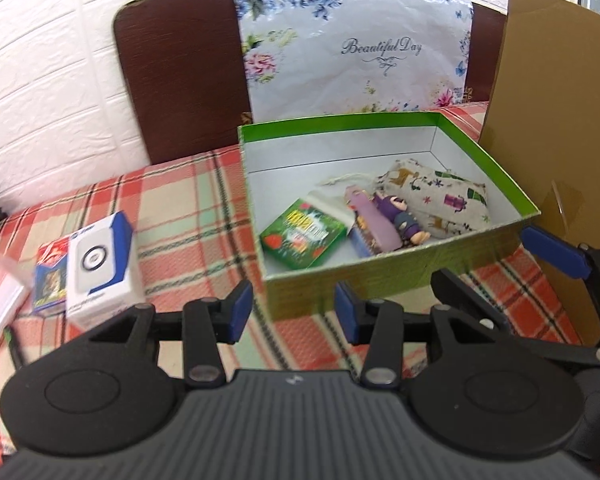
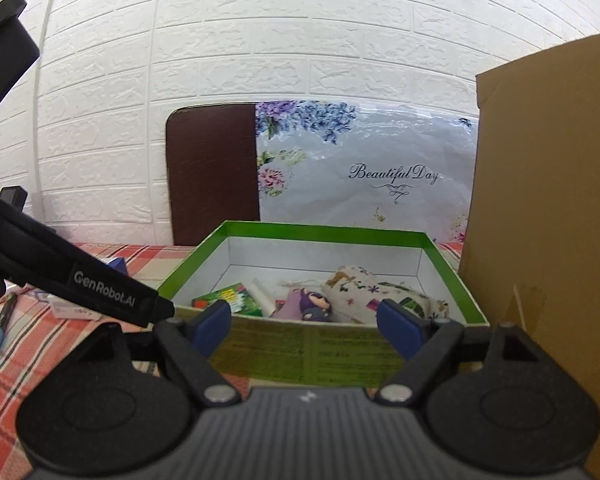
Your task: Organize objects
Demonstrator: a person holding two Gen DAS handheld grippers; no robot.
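The green box (image 1: 400,268) sat open on the checked surface (image 1: 188,208). Inside it lay a small green packet (image 1: 303,236), a purple doll (image 1: 396,220) and a cloth bag with deer on it (image 1: 436,196). Left of the green box, outside it, stood a white and blue box (image 1: 102,268) touching a small card box (image 1: 50,278). Right of the green box stood a tall brown cardboard wall (image 1: 556,120), very near it. Behind the green box leaned a flowery bag (image 1: 356,56) against a dark brown board (image 1: 180,80).

My left gripper (image 1: 294,312) hung in front of the green box's near wall, jaws apart and holding nothing. My right gripper (image 2: 304,326) hung in front of that same wall, jaws wide apart and empty too.
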